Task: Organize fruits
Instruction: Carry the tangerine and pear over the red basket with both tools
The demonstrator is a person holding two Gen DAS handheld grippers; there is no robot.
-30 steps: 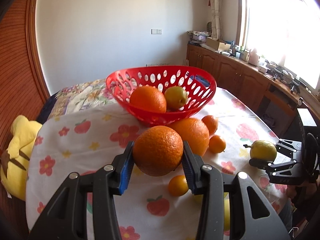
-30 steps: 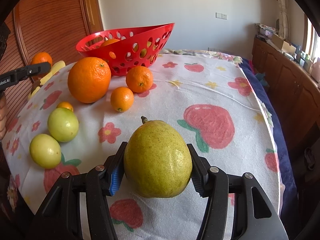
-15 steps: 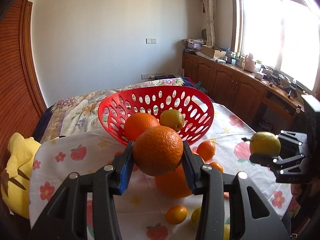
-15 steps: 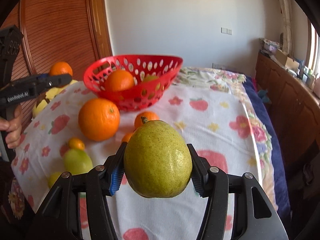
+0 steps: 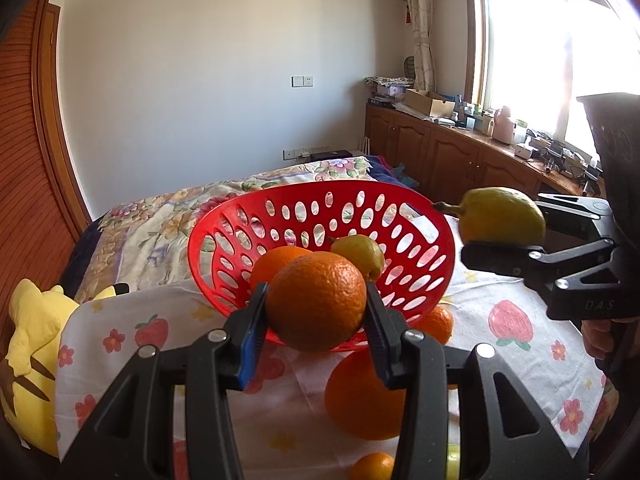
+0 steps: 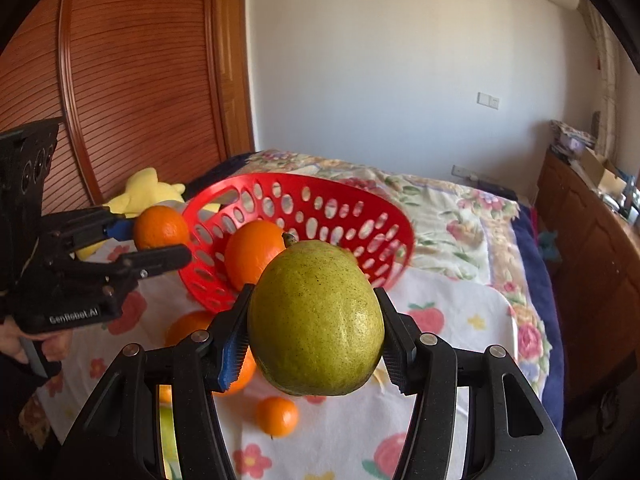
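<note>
My left gripper point(image 5: 315, 312) is shut on a large orange point(image 5: 316, 300) and holds it in the air just in front of the red perforated basket point(image 5: 304, 216). My right gripper point(image 6: 314, 330) is shut on a big yellow-green lemon point(image 6: 316, 320), held in the air at the basket's point(image 6: 320, 204) right side; it also shows in the left wrist view point(image 5: 500, 216). The basket holds an orange point(image 5: 276, 260) and a yellow-green fruit point(image 5: 358, 254).
Loose fruit lies on the flowered tablecloth point(image 5: 512, 320) in front of the basket: a large orange point(image 5: 360, 396), small oranges point(image 6: 277, 416) and a green fruit low in view. A yellow plush toy point(image 5: 28, 336) sits at the left. Wooden cabinets point(image 5: 452, 156) line the right wall.
Both grippers have risen and moved toward the basket with their fruit; the orange and the lemon now sit close to the basket's rim.
</note>
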